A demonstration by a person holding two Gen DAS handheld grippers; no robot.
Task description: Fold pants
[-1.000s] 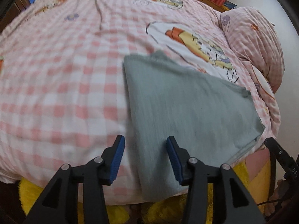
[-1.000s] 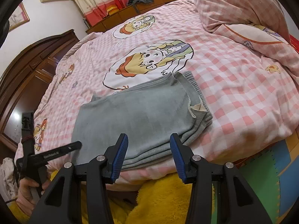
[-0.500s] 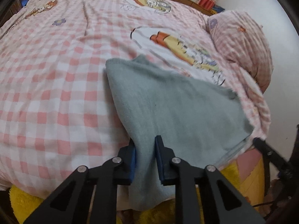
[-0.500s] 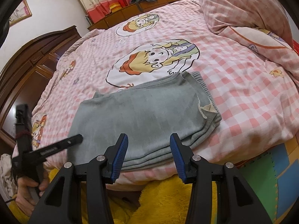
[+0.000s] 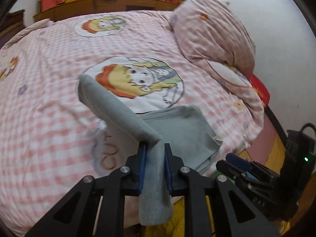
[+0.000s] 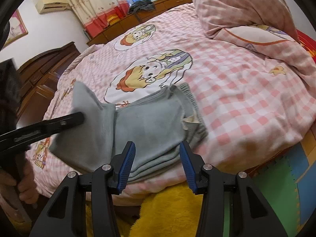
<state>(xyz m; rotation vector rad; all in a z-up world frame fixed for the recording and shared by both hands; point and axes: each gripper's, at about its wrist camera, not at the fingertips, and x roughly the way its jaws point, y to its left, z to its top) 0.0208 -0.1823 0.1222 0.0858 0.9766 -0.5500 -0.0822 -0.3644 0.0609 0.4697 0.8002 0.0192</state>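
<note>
We are working over a bed that is wearing a pink-and-white checked cover printed with round cartoon pictures. The grey pants are lying folded near the bed's front edge, just below one of those pictures, with the waistband end toward the pillows. Our left gripper is pinching the pants' left end between its closed jaws and holding that end lifted off the cover, so the cloth is rising in a tilted flap while the rest is lying flat. Our right gripper is hovering with its jaws standing open, just in front of the near edge of the pants and gripping nothing.

A checked pillow is resting on folded bedding at the right side of the bed, by a white wall. Beyond the far side, a low wooden cabinet is running under a window, with red-trimmed curtains beside it and an air conditioner high on the wall. Yellow fluffy cloth and coloured floor mats are showing below the bed's edge.
</note>
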